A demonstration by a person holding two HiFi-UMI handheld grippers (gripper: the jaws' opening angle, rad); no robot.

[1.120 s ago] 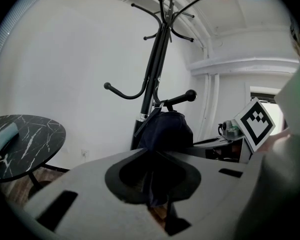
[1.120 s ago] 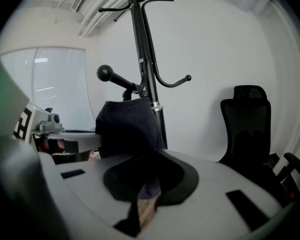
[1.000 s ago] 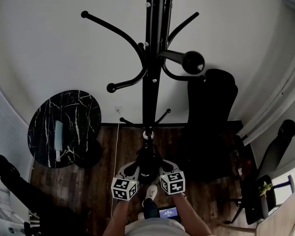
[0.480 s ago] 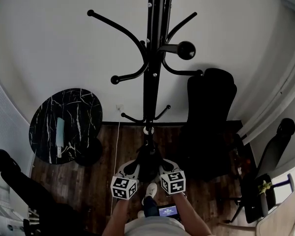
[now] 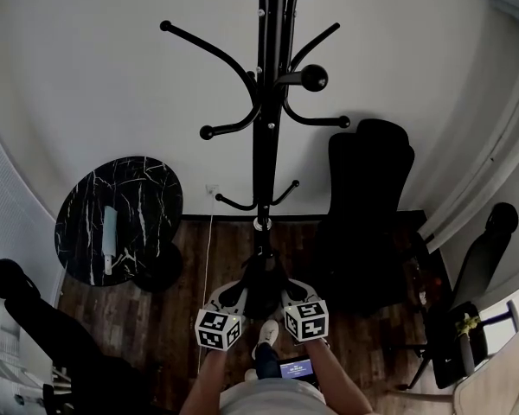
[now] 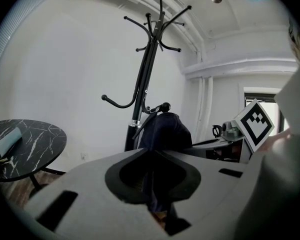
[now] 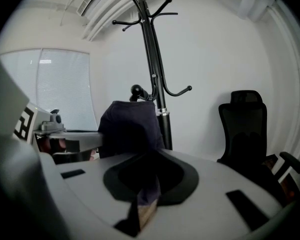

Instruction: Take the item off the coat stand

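Okay so both tools have a bite on the same thing: the left tool [image 6: 152,184] is clenched on a fold of the dark cloth item [image 6: 162,129], and the right tool [image 7: 146,184] is pinching another fold of it, with the cloth bunched up between the two. The item hangs right in front of the coat stand [image 5: 261,145], low on the pole. Its top is just under the knob of a low hook [image 6: 165,105]. I honestly can't tell whether a bit of it is hooked there or whether it's already free. My read is that this is the pulling-away part. To do it well, I'd move both hands as one unit, so the cloth doesn't get stretched or slip out of one pinch. Lift a touch first so the fabric clears that knob, then come straight back toward yourself instead of dragging sideways. Don't yank, because a skinny stand like that looks easy to rock if the cloth snags. Also mind the black office chair [image 5: 368,206] standing close on the right of the stand, so don't swing out that way.
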